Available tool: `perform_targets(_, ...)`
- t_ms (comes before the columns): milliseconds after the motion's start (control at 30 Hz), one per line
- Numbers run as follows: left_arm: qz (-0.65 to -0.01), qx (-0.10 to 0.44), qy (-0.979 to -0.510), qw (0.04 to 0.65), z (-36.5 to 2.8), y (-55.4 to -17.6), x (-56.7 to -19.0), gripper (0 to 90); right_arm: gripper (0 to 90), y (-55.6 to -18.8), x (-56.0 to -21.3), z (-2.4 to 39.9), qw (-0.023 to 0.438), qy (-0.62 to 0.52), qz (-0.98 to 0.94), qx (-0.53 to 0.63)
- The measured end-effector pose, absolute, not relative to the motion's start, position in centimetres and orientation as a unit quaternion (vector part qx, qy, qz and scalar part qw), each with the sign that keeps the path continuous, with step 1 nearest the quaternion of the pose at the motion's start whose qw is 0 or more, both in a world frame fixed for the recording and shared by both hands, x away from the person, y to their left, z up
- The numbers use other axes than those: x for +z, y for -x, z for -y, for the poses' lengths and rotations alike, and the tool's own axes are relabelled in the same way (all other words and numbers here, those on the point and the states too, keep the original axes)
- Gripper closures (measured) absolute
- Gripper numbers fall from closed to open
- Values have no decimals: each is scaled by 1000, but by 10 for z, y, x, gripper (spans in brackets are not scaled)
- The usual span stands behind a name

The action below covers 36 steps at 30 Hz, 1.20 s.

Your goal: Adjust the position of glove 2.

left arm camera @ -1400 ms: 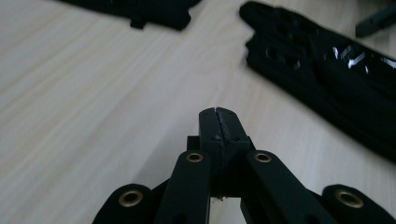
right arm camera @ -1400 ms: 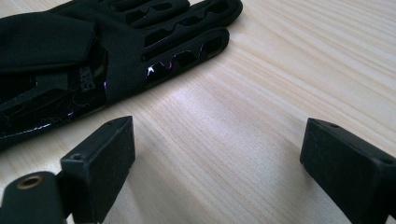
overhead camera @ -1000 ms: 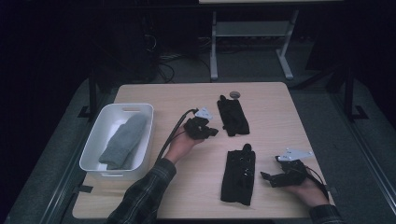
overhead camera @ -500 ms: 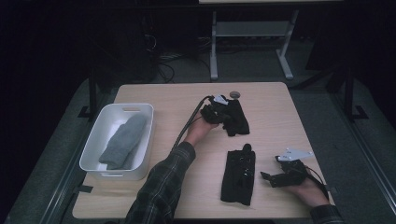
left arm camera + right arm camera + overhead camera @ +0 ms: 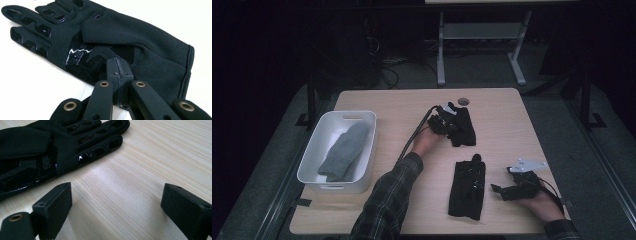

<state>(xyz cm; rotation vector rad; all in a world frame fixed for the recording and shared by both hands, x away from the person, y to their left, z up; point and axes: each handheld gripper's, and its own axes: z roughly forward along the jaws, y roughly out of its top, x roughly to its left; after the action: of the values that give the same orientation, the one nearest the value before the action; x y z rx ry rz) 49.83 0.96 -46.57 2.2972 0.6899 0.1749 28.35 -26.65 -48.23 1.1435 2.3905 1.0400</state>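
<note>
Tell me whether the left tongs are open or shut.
Shut. In the left gripper view the left tongs have their two black jaws pressed together with no gap, tips resting on the far black glove; whether fabric is pinched, cannot tell.

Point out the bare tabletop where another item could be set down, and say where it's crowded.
Free: the table between the far glove and the right edge; the strip between the white bin and the near glove, though the left forearm crosses it. Crowded: the middle, where the left gripper meets the far glove, and the right gripper beside the near glove.
</note>
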Motion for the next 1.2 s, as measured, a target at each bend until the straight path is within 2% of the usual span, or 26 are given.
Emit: perform_targets(1200,-267,35,-899,346,-104,-408,-460,896,99,-284,-482,266,147,-398,-831,360)
